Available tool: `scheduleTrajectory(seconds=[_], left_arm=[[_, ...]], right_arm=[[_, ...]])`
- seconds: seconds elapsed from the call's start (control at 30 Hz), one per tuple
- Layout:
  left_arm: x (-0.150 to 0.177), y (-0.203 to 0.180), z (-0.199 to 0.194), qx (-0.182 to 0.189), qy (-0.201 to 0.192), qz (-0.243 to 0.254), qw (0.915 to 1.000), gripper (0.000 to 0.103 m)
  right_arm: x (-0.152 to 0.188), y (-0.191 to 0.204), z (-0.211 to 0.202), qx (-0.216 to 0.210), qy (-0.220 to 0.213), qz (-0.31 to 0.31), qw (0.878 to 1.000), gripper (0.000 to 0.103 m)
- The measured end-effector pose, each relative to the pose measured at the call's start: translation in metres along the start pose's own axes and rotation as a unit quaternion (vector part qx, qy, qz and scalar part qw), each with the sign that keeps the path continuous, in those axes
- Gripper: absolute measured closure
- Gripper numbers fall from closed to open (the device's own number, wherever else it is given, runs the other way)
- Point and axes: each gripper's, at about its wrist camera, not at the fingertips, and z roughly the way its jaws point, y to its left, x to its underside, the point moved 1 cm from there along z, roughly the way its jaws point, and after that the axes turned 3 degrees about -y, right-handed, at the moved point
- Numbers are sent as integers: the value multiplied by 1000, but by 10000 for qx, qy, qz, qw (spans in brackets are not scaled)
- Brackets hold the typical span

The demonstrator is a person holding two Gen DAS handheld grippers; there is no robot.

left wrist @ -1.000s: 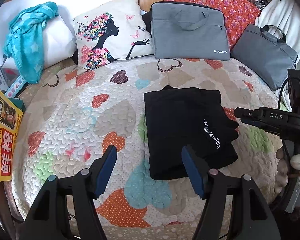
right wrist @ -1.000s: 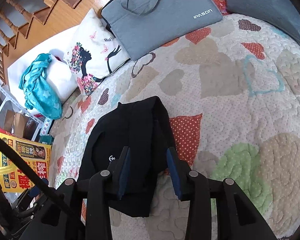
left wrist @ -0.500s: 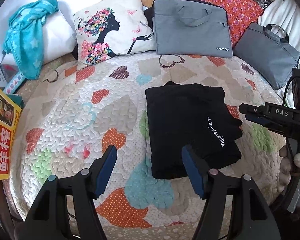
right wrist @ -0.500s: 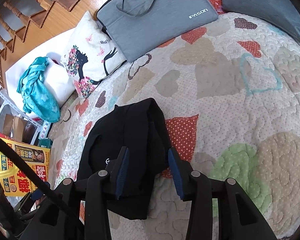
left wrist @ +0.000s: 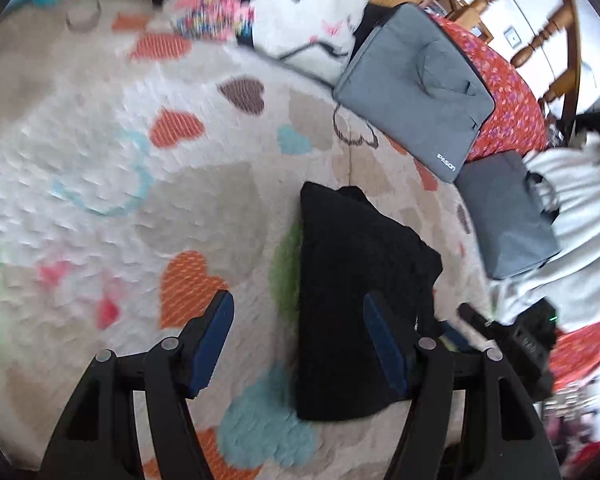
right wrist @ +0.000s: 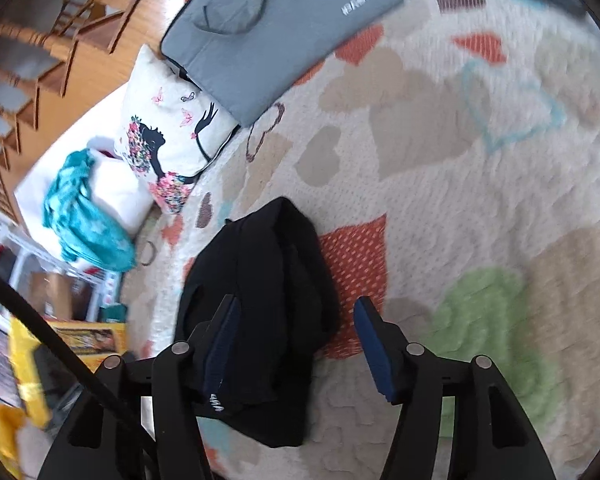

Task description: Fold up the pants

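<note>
On the heart-patterned quilt [left wrist: 100, 168] the black pants [left wrist: 352, 300] lie as a compact folded bundle, apparently nearly done. Over its right edge, the right gripper [right wrist: 296, 344] is opening its jaws, cloth below them but unpinched. The left gripper [left wrist: 296, 340] hangs spread and empty over the bundle's left edge, likely placed for a tidying tuck.

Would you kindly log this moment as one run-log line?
task: fold pants | pants: folded on quilt | left gripper: open, empty | right gripper: opening, nothing pinched
</note>
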Motion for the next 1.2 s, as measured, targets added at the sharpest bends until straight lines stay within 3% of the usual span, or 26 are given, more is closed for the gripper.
scheduleTrajectory(seconds=[0.1, 0.27, 0.5, 0.6, 0.63, 0.67, 0.7, 0.8, 1.0, 1.03, 1.07, 1.2], left_arm=[[-10, 5, 27, 336, 327, -204, 9987, 37], [-17, -8, 62, 354, 564, 98, 9977, 37], [-22, -5, 90, 592, 802, -53, 9950, 22], [-21, -9, 93, 695, 856, -87, 9939, 21], [-20, -12, 93, 702, 863, -33, 9938, 21], [-18, -18, 93, 774, 897, 30, 9929, 33], [-16, -24, 94, 869, 992, 75, 9912, 40], [-14, -39, 86, 619, 861, 433, 9934, 54], [-22, -47, 70, 667, 683, 410, 9946, 60], [-24, -48, 69, 698, 664, 393, 9946, 61], [-25, -50, 67, 713, 646, 386, 9946, 61], [-30, -50, 71, 469, 591, 315, 9967, 61]], right_arm=[[-4, -3, 18, -130, 279, 300, 9991, 33], [-10, 5, 41, -203, 440, 173, 9987, 33], [-22, 7, 64, -357, 451, 410, 9975, 29], [-18, 13, 66, -519, 448, 421, 9968, 27], [-16, 15, 67, -579, 492, 407, 9963, 29], [-14, 19, 69, -672, 575, 437, 9951, 31], [-12, 22, 72, -767, 654, 462, 9938, 40], [-7, 39, 78, -880, 790, 240, 9927, 48], [-8, 67, 74, -734, 705, -324, 9943, 64], [-10, 70, 73, -758, 679, -365, 9941, 74], [-12, 76, 73, -847, 679, -397, 9933, 78], [-18, 93, 70, -480, 494, -860, 9939, 77]])
